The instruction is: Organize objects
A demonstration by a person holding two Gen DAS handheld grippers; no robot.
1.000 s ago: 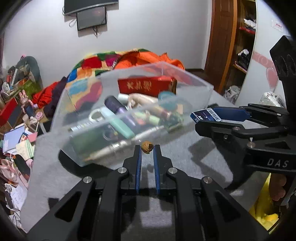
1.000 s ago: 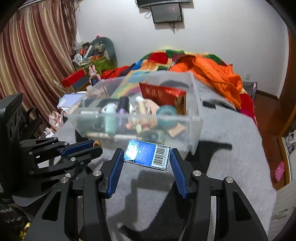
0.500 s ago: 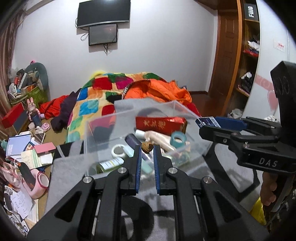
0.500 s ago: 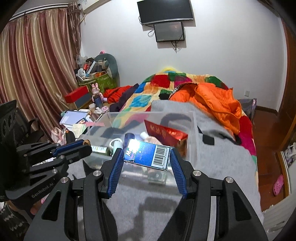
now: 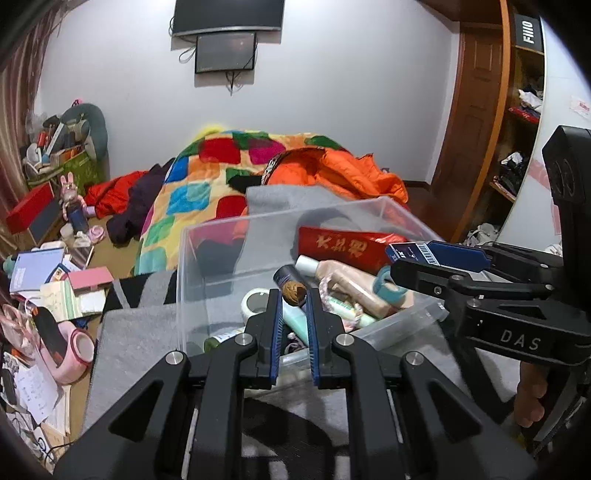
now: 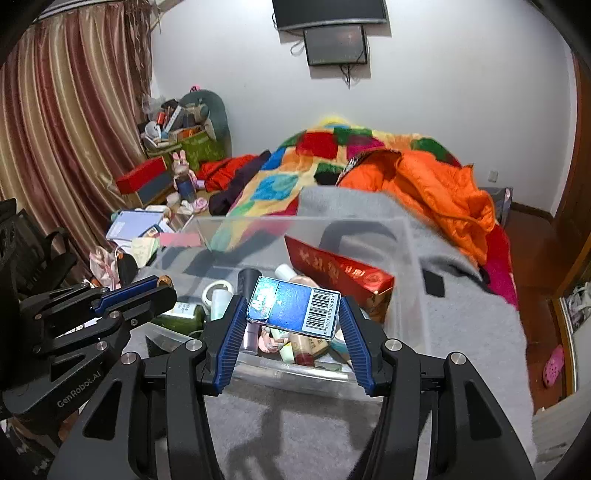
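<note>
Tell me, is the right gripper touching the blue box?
Touching: the right wrist view shows the right gripper with both pads pressed against the blue box.

A lived-in home bedroom: a bed with a patchwork quilt and orange duvet, a wall-mounted television, striped curtains, a wooden wardrobe, and floor clutter.

Clear plastic bin: bottom contents hidden behind blue barcoded box. Small brown round object between blue pads, identity unclear.
</note>
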